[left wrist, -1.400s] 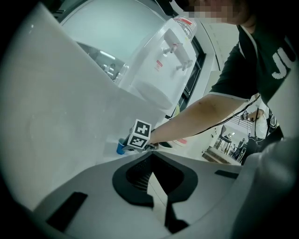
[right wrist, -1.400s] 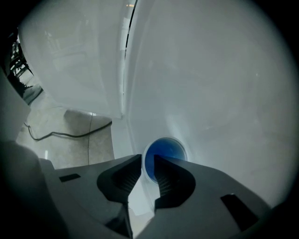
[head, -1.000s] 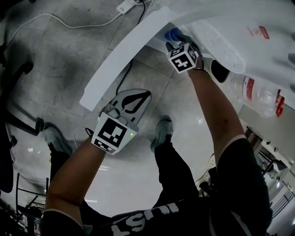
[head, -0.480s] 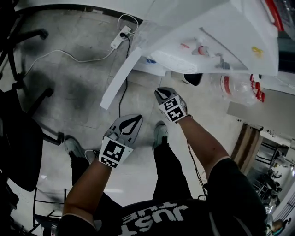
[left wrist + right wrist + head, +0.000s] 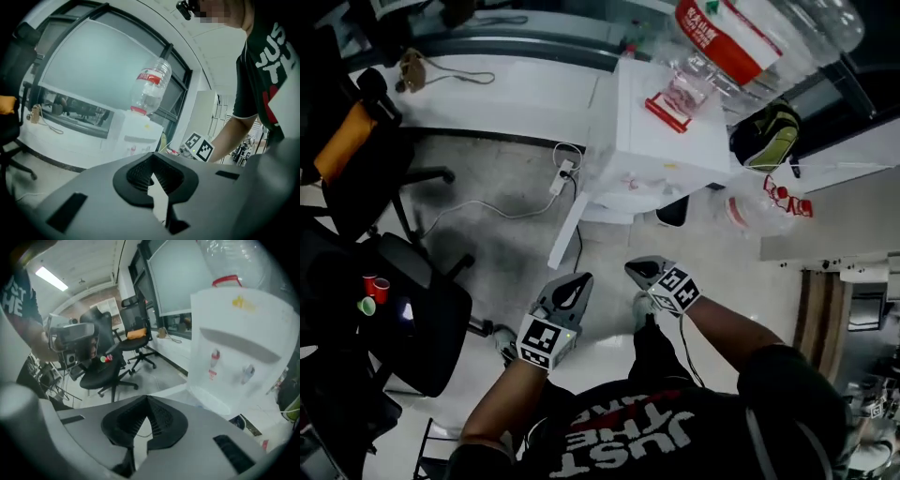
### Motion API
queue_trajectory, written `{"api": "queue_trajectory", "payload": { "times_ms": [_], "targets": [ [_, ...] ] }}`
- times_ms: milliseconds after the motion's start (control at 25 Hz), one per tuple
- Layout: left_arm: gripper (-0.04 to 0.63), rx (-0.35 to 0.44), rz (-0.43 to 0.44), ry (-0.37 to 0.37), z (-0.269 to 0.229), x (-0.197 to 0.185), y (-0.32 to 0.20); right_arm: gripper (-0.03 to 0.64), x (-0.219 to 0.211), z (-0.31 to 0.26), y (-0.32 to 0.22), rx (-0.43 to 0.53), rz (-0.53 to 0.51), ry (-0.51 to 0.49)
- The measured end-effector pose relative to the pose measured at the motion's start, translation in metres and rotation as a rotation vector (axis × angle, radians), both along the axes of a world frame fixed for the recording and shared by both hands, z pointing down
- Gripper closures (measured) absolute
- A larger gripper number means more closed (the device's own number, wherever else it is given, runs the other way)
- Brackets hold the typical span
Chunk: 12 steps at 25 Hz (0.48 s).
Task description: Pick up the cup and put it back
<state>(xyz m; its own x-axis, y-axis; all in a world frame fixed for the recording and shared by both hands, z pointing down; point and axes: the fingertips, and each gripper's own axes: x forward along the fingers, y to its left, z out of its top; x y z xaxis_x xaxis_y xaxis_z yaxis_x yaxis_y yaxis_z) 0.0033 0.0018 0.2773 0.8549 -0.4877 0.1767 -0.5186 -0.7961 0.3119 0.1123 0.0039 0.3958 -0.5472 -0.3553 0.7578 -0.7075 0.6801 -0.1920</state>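
The white water dispenser (image 5: 661, 150) stands ahead with a clear bottle (image 5: 769, 37) on top; it also shows in the right gripper view (image 5: 243, 352) and the left gripper view (image 5: 136, 136). I cannot make out the blue cup at its tray. My left gripper (image 5: 577, 279) and right gripper (image 5: 635, 268) hang side by side over the floor, well short of the dispenser. Both are shut with nothing between the jaws, as the left gripper (image 5: 152, 175) and right gripper (image 5: 147, 416) views show. The right gripper's marker cube (image 5: 201, 147) shows beside the left one.
A black office chair (image 5: 412, 309) at the left carries small red and green cups (image 5: 371, 287), seen too as cups (image 5: 106, 358). A power strip and cable (image 5: 561, 178) lie on the floor by the dispenser. A long white counter (image 5: 487, 94) runs along the window.
The right gripper has drawn back from the blue cup at the dispenser, down beside the left gripper, and has shut empty. The head view has lifted and now takes in the whole dispenser.
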Motion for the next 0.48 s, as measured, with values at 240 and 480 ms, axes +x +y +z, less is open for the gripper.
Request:
{"api": "queue_trajectory", "payload": {
  "times_ms": [240, 480],
  "targets": [
    [0.588, 0.055, -0.087, -0.007, -0.125, -0.019, -0.005, 0.583, -0.008, -0.163, -0.008, 0.093, 0.01, -0.164],
    [0.588, 0.121, -0.073, 0.047, -0.223, -0.026, -0.01, 0.583, 0.007, -0.268, -0.014, 0.19, 0.059, -0.208]
  ]
}}
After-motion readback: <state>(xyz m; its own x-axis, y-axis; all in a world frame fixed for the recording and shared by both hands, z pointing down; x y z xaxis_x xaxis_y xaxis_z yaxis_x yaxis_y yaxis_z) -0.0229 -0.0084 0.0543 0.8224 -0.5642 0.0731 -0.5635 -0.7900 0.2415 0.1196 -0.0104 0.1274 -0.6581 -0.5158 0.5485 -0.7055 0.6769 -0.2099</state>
